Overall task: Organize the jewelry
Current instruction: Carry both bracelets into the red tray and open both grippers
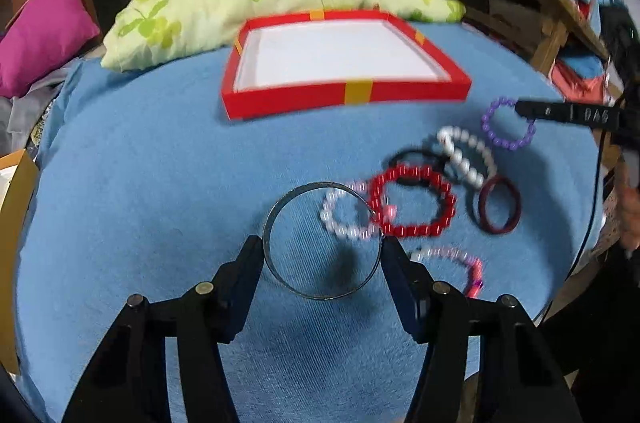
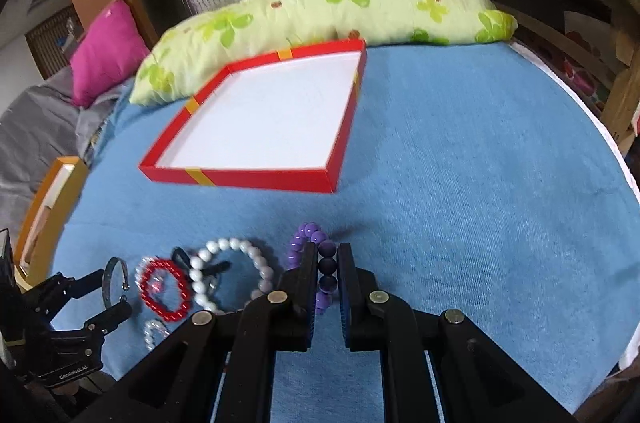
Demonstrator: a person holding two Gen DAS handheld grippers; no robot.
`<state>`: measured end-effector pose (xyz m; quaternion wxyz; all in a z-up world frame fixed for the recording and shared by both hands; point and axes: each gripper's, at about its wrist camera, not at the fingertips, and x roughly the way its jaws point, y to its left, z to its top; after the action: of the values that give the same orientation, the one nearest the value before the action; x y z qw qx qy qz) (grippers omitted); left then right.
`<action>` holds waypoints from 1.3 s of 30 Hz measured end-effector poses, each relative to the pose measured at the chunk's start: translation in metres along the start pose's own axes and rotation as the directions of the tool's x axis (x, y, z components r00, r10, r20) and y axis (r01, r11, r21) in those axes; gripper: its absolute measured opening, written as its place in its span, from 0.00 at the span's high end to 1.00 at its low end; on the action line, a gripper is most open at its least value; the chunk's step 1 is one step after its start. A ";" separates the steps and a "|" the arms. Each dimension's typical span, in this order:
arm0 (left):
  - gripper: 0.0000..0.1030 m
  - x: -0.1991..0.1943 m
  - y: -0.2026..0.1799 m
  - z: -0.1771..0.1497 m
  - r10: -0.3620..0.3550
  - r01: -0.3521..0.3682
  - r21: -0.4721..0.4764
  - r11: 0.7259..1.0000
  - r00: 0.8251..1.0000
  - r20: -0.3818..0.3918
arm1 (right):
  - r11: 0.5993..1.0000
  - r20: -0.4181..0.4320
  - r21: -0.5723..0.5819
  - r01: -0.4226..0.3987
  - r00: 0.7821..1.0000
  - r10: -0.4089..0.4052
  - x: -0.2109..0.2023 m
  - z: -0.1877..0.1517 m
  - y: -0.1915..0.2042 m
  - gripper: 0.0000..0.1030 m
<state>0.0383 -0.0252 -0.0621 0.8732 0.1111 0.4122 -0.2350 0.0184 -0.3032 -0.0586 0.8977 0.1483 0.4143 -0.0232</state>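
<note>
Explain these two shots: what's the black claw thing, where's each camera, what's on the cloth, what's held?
No robot: a person holds a two-finger gripper in each hand, with a fisheye camera on each looking along its fingers. The left wrist view shows the left gripper closed around a metal bangle. The right wrist view shows the right gripper pinching a purple bead bracelet. On the blue cloth lie a red bead bracelet, a white pearl bracelet and other bands. Behind them sits an empty red tray, likely their destination.
</note>
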 end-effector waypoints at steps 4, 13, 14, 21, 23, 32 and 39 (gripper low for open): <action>0.40 -0.008 0.010 0.025 0.000 0.002 -0.028 1.000 0.998 0.058 | 0.999 0.034 0.030 -0.040 0.999 0.039 -0.003 0.010 0.001 0.90; 0.40 0.023 0.028 0.106 0.040 -0.031 -0.077 0.997 0.992 0.121 | 0.990 0.139 0.074 -0.117 0.985 0.106 0.004 0.063 0.008 0.90; 0.40 0.028 0.029 0.113 0.043 -0.034 -0.079 0.996 0.992 0.120 | 0.990 0.148 0.076 -0.120 0.983 0.108 0.006 0.069 0.008 0.90; 0.40 0.066 0.034 0.150 0.051 -0.042 -0.099 0.994 0.994 0.093 | 0.974 0.101 0.132 -0.182 0.980 0.169 0.058 0.113 0.004 0.90; 0.40 0.079 0.035 0.154 0.058 -0.052 -0.105 0.993 0.996 0.061 | 0.971 0.081 0.144 -0.190 0.980 0.180 0.074 0.121 0.004 0.90; 0.39 0.116 0.029 0.153 0.086 -0.090 -0.089 0.992 0.995 -0.052 | 0.965 0.006 0.173 -0.198 0.980 0.200 0.122 0.128 0.006 0.90; 0.39 0.114 0.019 0.151 0.118 -0.123 -0.060 0.991 0.990 -0.073 | 0.951 -0.029 0.181 -0.252 0.965 0.262 0.119 0.126 0.013 0.82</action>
<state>0.2112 -0.1038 -0.0537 0.8740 0.1159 0.4422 -0.1644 0.1912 -0.3170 -0.0677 0.8652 0.2800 0.4114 0.0614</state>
